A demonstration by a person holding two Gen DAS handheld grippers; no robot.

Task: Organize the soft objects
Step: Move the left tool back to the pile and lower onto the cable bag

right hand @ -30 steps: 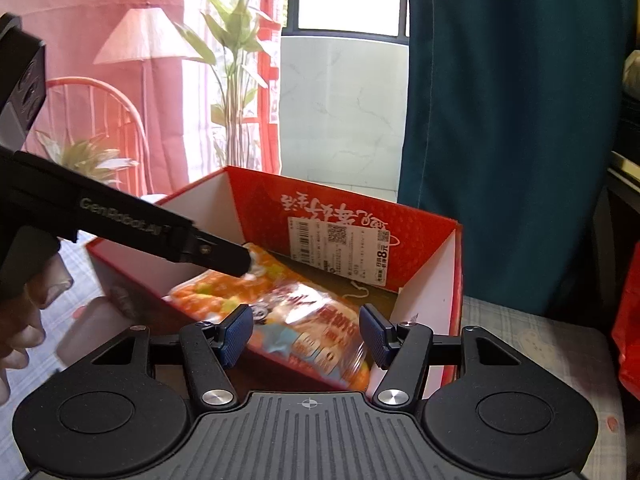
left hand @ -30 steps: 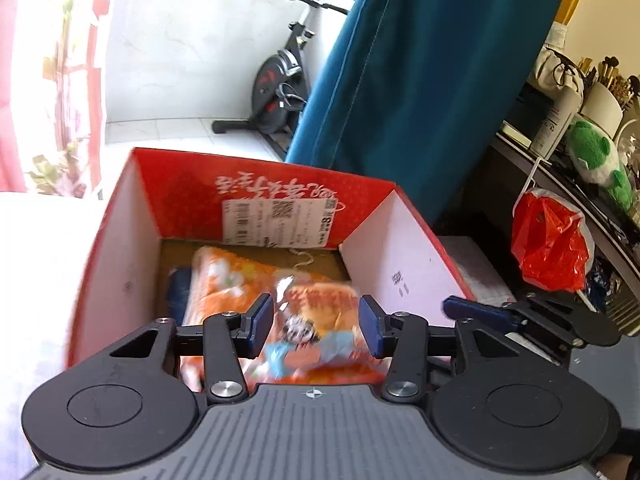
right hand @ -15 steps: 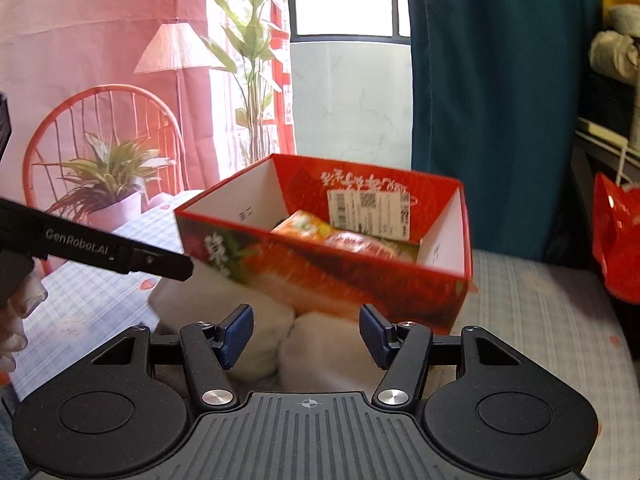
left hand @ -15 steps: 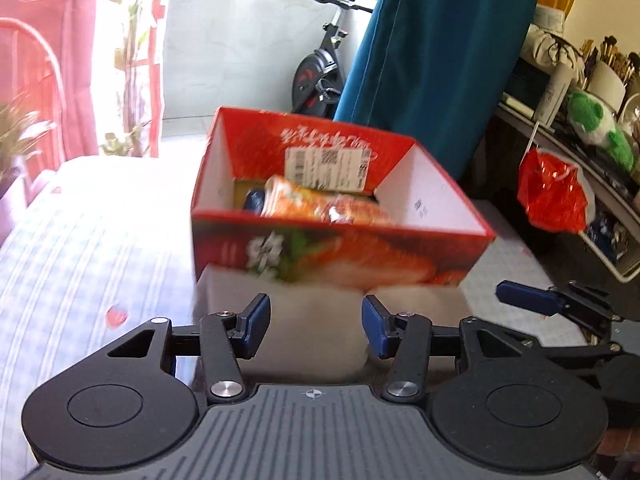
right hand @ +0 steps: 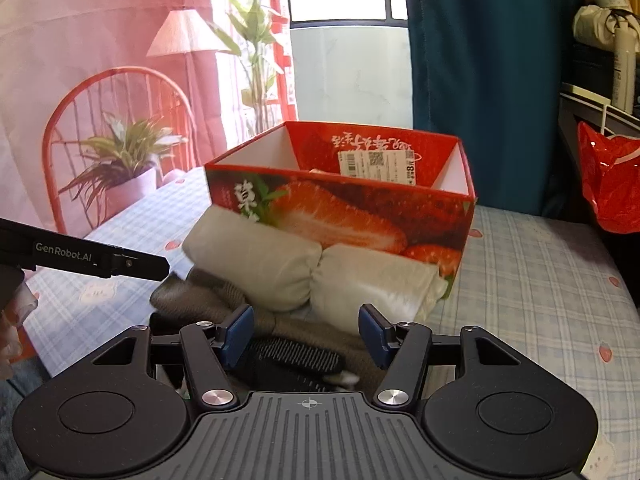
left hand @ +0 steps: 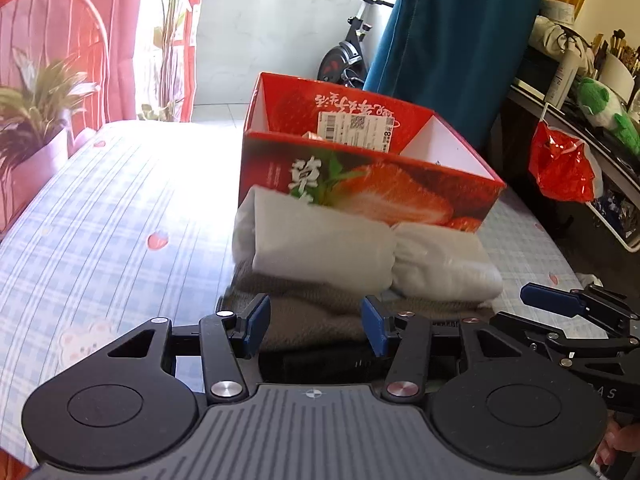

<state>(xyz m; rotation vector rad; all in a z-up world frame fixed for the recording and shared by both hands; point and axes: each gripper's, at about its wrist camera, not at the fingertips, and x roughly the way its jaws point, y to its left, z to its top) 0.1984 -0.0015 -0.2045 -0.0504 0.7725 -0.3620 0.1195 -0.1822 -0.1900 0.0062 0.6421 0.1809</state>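
At nine o'clock the left gripper [right hand: 162, 268] reads "GenRobot.AI"; its jaws stand apart, empty. Two pale rolled bundles [left hand: 320, 248] lie side by side (soft, slightly creased) on grey knitwear [left hand: 312, 320], touching the strawberry box [left hand: 360, 188] at twelve o'clock. The right gripper [right hand: 306, 334] gapes empty too.

Left claw [left hand: 314, 322]: jaws parted, nothing between blue pads, angled downward. Right claw [right hand: 306, 330]: jaws parted to similar width, empty, angled downward, just right of left claw, roughly parallel. Fingertips of hand [right hand: 12, 320] visible at left claw's handle.
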